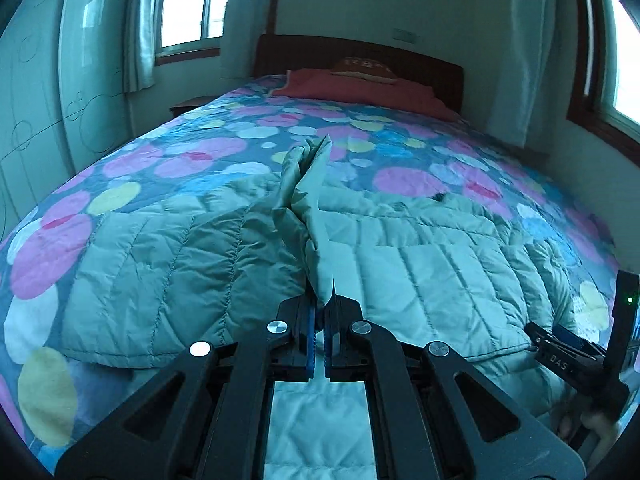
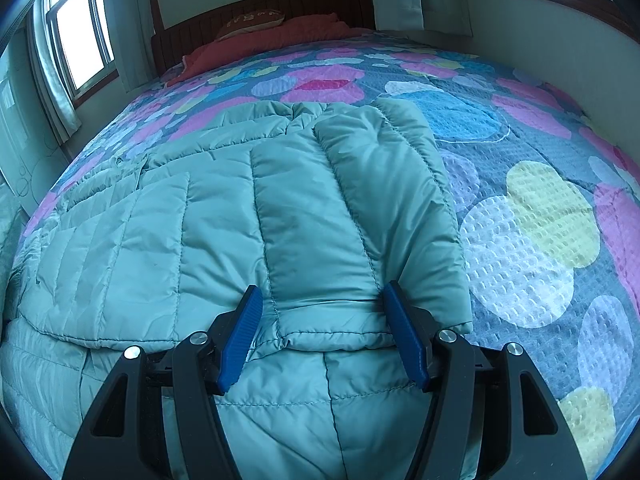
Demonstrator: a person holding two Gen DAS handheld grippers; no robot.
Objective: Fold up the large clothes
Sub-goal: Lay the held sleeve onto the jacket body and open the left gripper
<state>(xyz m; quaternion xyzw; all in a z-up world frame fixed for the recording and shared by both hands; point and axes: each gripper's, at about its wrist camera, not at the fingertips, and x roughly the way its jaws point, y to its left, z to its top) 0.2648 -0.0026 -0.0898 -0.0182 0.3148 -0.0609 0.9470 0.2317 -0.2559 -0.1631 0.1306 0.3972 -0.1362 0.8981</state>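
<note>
A pale green quilted down jacket (image 1: 420, 264) lies spread on the bed. My left gripper (image 1: 320, 312) is shut on a fold of the jacket and lifts it into a ridge (image 1: 308, 184) running away from me. In the right wrist view the jacket (image 2: 224, 216) fills the middle, with a sleeve (image 2: 384, 200) folded over its right side. My right gripper (image 2: 320, 320) is open, its blue pads (image 2: 244, 332) on either side of the sleeve's cuff edge, just above the fabric. The right gripper also shows at the left wrist view's right edge (image 1: 568, 356).
The bed has a bedspread with coloured circles (image 2: 532, 216). A red blanket (image 1: 360, 88) and a pillow (image 1: 364, 68) lie by the dark headboard (image 1: 304, 52). Windows with curtains are at left (image 1: 188, 4) and right (image 1: 624, 64). A wardrobe (image 1: 36, 92) stands at left.
</note>
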